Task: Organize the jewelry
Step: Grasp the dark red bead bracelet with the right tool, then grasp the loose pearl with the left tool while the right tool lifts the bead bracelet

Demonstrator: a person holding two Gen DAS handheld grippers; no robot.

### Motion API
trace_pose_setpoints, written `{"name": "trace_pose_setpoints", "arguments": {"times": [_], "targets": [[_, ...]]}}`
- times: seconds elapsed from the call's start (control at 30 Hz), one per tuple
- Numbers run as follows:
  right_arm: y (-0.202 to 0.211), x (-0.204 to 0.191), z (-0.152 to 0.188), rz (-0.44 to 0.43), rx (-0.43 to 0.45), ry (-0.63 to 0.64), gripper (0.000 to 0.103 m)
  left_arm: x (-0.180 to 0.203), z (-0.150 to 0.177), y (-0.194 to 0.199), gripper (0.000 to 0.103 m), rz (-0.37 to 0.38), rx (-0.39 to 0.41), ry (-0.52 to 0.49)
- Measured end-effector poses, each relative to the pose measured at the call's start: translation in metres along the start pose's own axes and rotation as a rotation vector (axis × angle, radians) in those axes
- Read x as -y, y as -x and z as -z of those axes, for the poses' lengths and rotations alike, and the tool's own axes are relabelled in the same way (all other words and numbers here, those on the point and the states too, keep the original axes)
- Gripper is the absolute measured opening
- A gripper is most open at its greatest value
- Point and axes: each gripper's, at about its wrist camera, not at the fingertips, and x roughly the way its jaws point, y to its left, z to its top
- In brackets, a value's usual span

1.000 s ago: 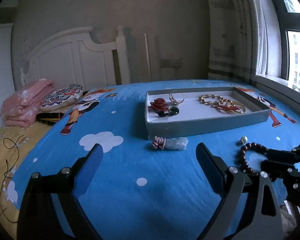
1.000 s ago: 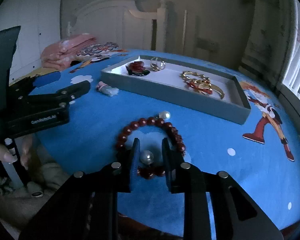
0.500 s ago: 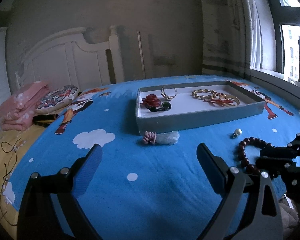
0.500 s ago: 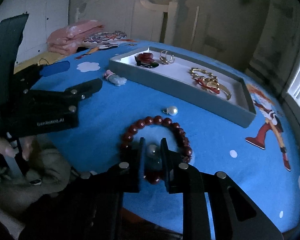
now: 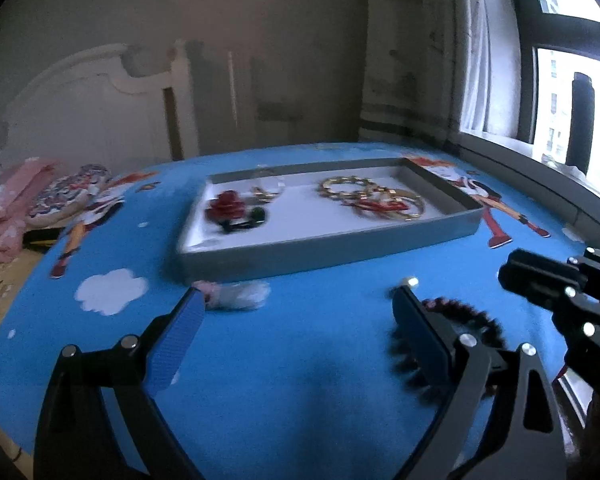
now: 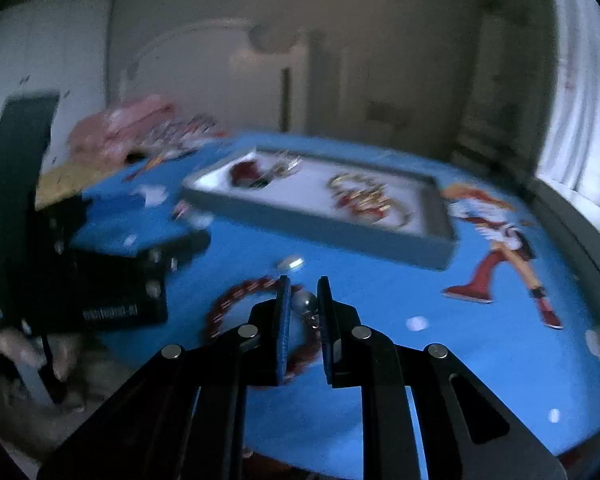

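A round pearl bead (image 6: 305, 302) is being squeezed between the closing jaws of the right claw (image 6: 304, 292), above the red bead bracelet (image 6: 236, 300) on the blue bed sheet (image 6: 380, 292). The left claw (image 5: 300, 320) is being held wide open with nothing in it. The gray tray (image 5: 324, 252) with jewelry is lying further back on the bed.

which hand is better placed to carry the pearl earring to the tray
Right. The right gripper has its jaws closing around the pearl earring, facing the grey tray. The left gripper is wide open, holding nothing.
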Motion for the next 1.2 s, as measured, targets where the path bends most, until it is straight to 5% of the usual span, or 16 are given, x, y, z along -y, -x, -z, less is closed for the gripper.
{"name": "trace_pose_setpoints", "arguments": {"times": [0.47,0.57,0.67,0.93,1.2], "targets": [[0.018,0.045,0.005,0.033,0.049,-0.122,0.015,0.064,-0.016,-0.038,0.054,-0.025,-0.118,0.015],[0.020,0.050,0.008,0.029,0.055,-0.137,0.015,0.069,-0.012,-0.048,0.042,-0.036,-0.164,0.008],[0.022,0.056,0.010,0.025,0.063,-0.153,0.015,0.069,-0.010,-0.051,0.019,-0.028,-0.171,0.009],[0.021,0.050,0.012,0.016,0.063,-0.148,0.015,0.061,-0.013,-0.034,0.017,0.032,-0.097,0.021],[0.018,0.029,0.011,0.000,0.064,-0.115,0.015,0.032,-0.008,0.002,0.017,-0.031,0.016,0.013]]}}
